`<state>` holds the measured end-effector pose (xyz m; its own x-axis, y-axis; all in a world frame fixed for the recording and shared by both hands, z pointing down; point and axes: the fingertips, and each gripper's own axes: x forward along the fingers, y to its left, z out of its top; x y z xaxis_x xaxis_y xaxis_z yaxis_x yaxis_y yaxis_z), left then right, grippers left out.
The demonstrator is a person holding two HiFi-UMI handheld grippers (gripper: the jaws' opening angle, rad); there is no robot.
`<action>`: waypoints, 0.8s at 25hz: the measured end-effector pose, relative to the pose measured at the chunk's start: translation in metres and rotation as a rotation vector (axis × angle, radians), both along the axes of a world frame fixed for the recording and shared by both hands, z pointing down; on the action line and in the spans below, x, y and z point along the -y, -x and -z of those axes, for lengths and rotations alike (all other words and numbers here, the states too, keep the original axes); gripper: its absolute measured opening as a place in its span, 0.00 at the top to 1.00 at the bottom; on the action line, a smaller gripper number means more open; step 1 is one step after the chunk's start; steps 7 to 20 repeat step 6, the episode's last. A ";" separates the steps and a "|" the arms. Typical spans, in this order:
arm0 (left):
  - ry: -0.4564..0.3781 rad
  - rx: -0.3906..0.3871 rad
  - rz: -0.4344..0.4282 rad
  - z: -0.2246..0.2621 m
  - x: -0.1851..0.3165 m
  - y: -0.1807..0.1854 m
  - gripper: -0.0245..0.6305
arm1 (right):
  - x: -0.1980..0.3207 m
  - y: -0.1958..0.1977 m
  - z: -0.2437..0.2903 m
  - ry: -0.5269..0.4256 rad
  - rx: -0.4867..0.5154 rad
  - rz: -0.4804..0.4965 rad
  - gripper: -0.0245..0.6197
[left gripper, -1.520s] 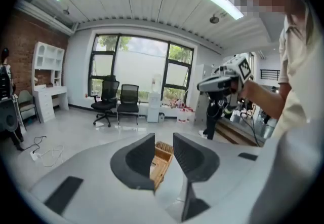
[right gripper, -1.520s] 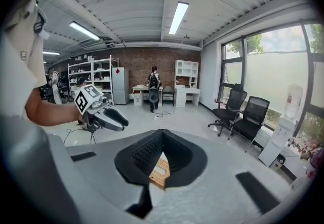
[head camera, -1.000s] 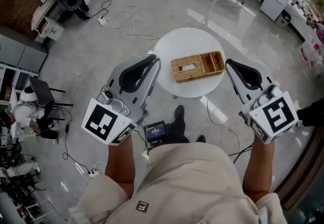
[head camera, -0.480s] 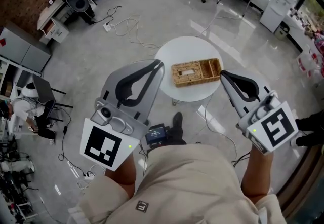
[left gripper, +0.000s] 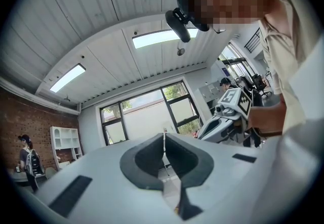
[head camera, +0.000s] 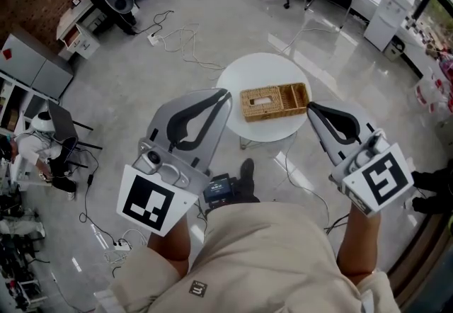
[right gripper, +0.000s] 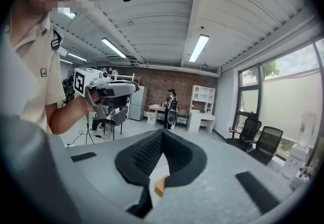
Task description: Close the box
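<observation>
I see the box [head camera: 275, 101] is rough woven wicker, the table [head camera: 237, 78] smooth matt white, the floor [head camera: 134, 92] glossy grey, and my left tool [head camera: 225, 95] and right tool [head camera: 310, 107] matt grey plastic.

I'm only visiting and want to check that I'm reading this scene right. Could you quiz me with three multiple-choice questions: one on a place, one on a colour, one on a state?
1. Where is the wicker box?
A. on the floor
B. on the round table
C. on a shelf

2. What colour is the table top?
A. black
B. red
C. white

3. How do the left tongs stand?
A. shut, with nothing between them
B. wide open
C. clamped on the box

Answers: 1 B, the head view shows the box resting on the table top. 2 C, the top around the box is plain white. 3 A, the left gripper view shows the pads meeting with nothing between them.
</observation>
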<state>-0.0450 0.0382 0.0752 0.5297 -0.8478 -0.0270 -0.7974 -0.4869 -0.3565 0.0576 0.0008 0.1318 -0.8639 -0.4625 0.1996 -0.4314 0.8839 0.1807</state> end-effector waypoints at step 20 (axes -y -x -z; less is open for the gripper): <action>0.003 -0.002 0.010 0.000 -0.012 0.007 0.94 | -0.011 0.005 0.002 -0.005 -0.004 0.000 0.98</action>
